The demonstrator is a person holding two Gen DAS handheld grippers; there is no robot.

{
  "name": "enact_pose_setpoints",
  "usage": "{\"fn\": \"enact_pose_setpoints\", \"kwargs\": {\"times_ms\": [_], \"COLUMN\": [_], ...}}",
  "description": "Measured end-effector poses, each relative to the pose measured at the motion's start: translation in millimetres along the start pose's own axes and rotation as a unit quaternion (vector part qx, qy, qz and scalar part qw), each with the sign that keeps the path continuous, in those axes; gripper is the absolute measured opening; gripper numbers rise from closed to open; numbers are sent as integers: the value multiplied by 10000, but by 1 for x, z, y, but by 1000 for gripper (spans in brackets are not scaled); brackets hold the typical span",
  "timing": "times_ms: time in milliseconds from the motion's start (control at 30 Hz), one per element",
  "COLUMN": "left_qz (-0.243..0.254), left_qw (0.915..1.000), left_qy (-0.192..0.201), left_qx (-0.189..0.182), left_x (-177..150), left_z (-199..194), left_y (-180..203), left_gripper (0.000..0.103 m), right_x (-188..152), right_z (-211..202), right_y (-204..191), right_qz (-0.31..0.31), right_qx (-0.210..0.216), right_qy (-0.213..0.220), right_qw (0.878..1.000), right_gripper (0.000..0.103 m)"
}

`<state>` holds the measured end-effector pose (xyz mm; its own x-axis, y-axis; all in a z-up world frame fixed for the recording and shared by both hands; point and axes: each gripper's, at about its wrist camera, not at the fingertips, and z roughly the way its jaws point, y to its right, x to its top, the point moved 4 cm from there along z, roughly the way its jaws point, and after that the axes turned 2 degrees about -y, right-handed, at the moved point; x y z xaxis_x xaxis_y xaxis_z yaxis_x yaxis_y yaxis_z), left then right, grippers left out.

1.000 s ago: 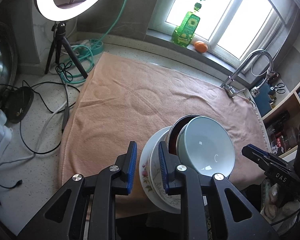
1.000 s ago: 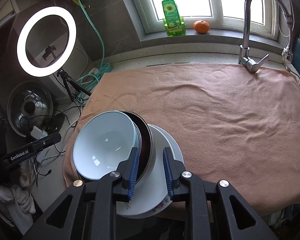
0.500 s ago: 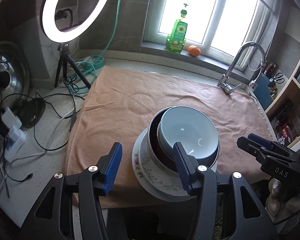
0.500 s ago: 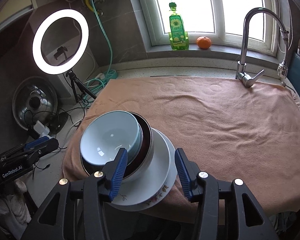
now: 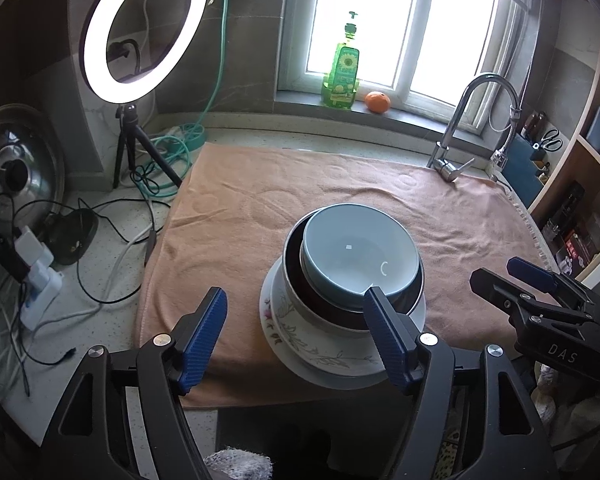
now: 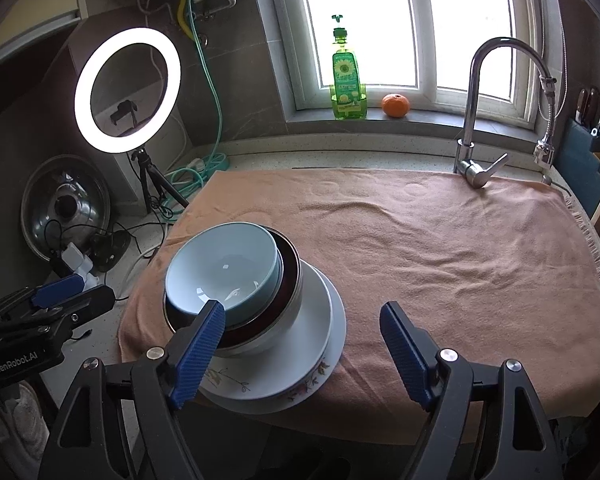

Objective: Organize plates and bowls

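Both jaws opening wide, gripping nothing now; left gripper (image 5: 296, 334) and right gripper (image 6: 300, 346) backing off the apparently settled bowl-and-plate stack (image 5: 342, 280).

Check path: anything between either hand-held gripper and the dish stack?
Nothing visible. Left hand-held gripper and right hand-held gripper both face the dish stack on the towel, jaws opening and empty, only bare towel between.

I read "GenRobot.AI" in white on the black body of the left gripper (image 6: 48, 304), seen from my right wrist camera. From my left wrist camera, "DAS" stands in pale letters on the black right gripper (image 5: 540, 288).
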<state>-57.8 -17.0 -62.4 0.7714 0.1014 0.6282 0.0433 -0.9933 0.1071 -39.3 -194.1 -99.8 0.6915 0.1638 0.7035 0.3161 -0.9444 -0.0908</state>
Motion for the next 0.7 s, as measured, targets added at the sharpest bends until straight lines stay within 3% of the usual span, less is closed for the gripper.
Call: {"fn": "enact_pose_setpoints", "kwargs": {"times_ms": [700], "left_qz": [-74], "left_qw": [10000], "left_qy": [24], "left_qx": [-3], "left_x": [-1], "left_z": [-7], "left_y": [3], "left_gripper": [71], "right_x": [-4], "right_z": [-4], "right_y": [3], "right_qz": [40], "right_qx": [11], "right_qy": [-30], "right_qw": [10000], "right_gripper": [78]}}
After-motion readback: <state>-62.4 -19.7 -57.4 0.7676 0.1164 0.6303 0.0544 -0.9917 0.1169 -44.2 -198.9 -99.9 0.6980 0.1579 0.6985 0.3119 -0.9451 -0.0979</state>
